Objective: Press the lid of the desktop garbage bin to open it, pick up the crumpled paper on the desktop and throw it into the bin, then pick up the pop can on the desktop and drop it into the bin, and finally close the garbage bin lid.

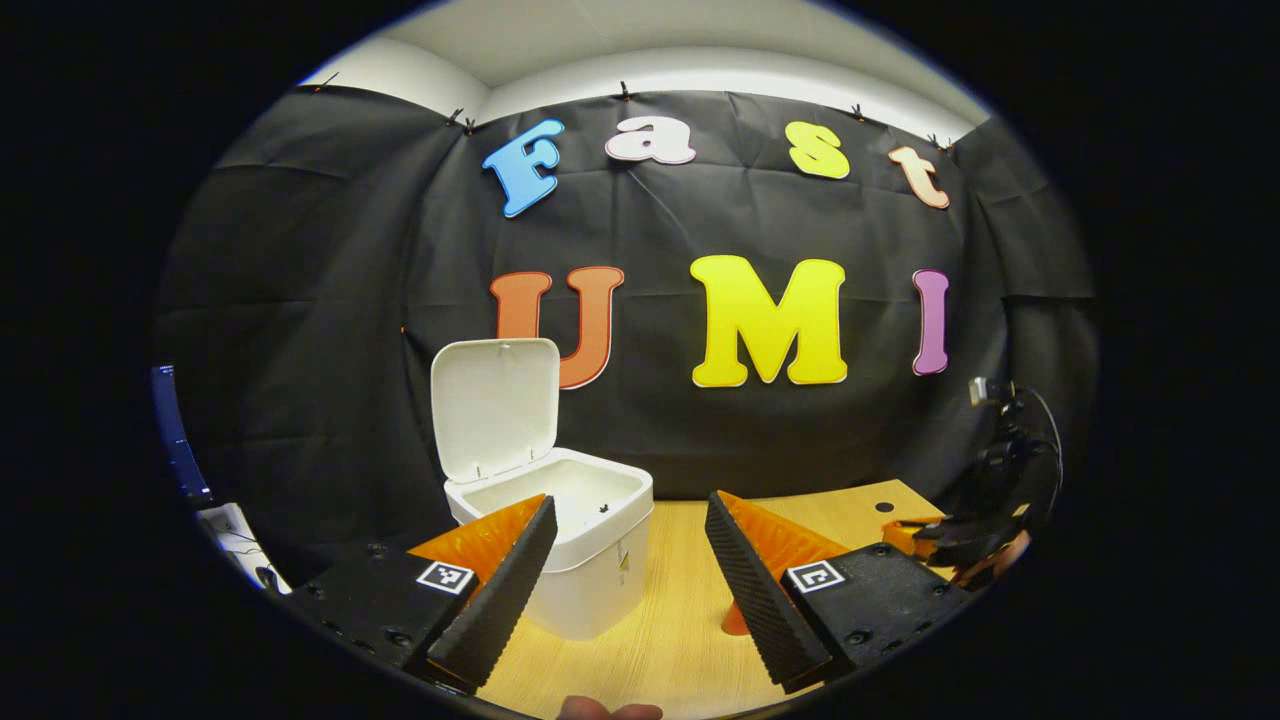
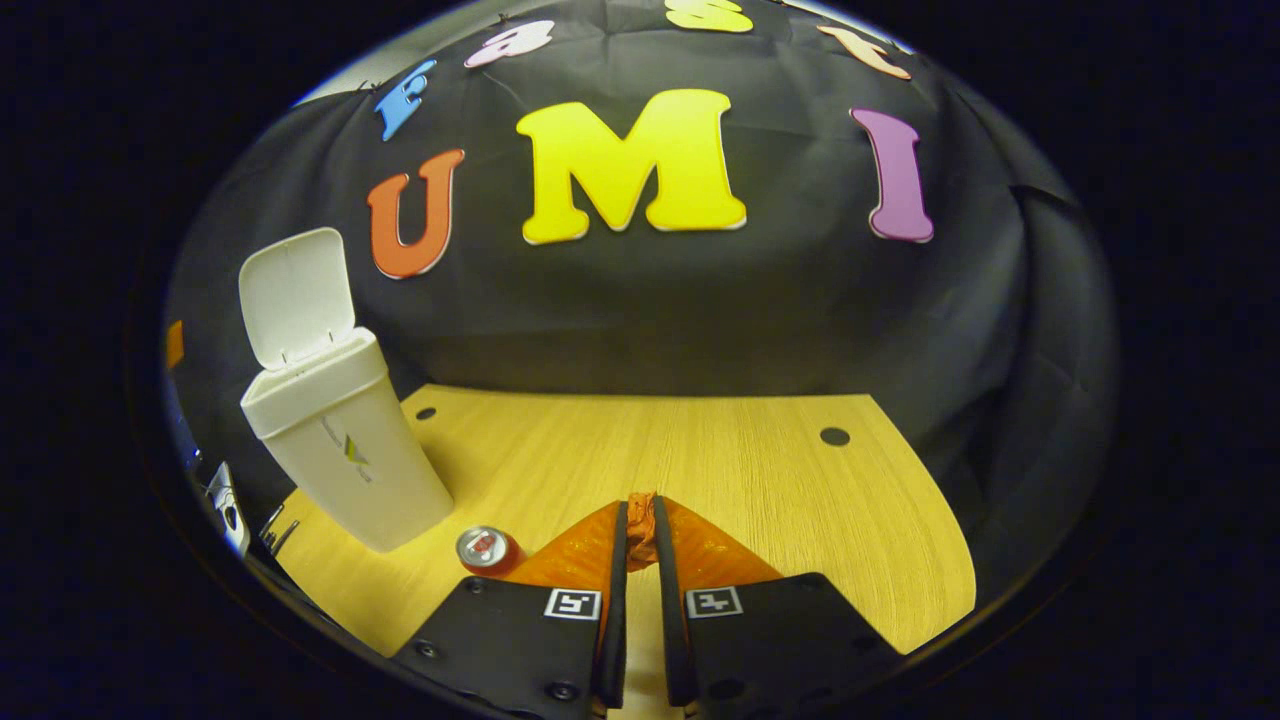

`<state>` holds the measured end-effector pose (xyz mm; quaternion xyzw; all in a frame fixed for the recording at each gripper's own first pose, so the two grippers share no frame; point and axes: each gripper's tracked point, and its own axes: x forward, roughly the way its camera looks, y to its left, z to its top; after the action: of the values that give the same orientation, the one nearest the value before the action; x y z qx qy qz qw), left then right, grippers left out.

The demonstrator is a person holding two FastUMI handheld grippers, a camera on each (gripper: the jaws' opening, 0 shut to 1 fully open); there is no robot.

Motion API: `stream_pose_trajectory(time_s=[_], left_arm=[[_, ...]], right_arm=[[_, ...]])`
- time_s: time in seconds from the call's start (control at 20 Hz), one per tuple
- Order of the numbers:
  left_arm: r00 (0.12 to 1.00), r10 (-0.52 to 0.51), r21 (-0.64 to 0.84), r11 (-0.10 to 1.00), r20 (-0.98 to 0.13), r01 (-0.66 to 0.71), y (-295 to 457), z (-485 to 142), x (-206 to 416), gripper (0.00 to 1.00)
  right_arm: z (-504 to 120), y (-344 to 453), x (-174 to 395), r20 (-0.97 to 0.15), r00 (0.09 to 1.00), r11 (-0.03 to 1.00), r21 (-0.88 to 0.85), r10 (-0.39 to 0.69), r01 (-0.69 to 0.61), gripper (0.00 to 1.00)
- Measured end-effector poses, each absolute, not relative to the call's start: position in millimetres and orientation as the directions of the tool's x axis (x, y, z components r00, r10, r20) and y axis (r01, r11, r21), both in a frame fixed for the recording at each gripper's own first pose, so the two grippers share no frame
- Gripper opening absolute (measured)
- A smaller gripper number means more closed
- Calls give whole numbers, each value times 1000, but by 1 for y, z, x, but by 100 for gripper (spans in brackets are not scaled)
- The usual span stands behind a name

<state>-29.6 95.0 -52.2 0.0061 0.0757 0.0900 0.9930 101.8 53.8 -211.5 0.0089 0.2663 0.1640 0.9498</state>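
The white desktop bin (image 1: pixel 590 570) stands with its lid (image 1: pixel 495 420) tipped up and its inside bare as far as I see. My left gripper (image 1: pixel 630 505) is open just in front of the bin, nothing between its fingers. In the right gripper view the bin (image 2: pixel 345 455) is at the left with its lid (image 2: pixel 295 295) raised. The pop can (image 2: pixel 485 548) stands upright beside its base. My right gripper (image 2: pixel 640 512) is shut on a small orange crumpled paper (image 2: pixel 641 528) above the table. The right gripper (image 1: pixel 940 535) is also at the far right of the left gripper view.
The wooden table (image 2: pixel 750 470) has round holes, one near the back right (image 2: pixel 835 436). A hand (image 1: pixel 990 565) holds the far gripper. Cables and a white device (image 2: pixel 225 505) lie off the table's left edge. A fingertip (image 1: pixel 610 711) shows at the bottom edge.
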Motion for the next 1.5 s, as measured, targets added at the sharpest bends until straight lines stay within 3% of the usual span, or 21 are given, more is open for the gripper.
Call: stream_pose_trajectory(time_s=[0.3,0.7,1.05,1.5], left_arm=[[970,204,26,979,-134,-202,109,-47,-40,98],[963,235,13,972,-133,-235,133,-44,-61,98],[948,294,-4,955,-124,-297,166,-36,-75,98],[938,329,-15,943,-107,-332,186,-34,-86,98]], right_arm=[[-132,125,111,-370,813,891,120,450,-438,16],[-74,242,116,-275,740,786,132,614,-604,16],[-69,352,116,-268,636,680,115,723,-724,16],[-116,440,106,-352,542,609,114,764,-785,16]])
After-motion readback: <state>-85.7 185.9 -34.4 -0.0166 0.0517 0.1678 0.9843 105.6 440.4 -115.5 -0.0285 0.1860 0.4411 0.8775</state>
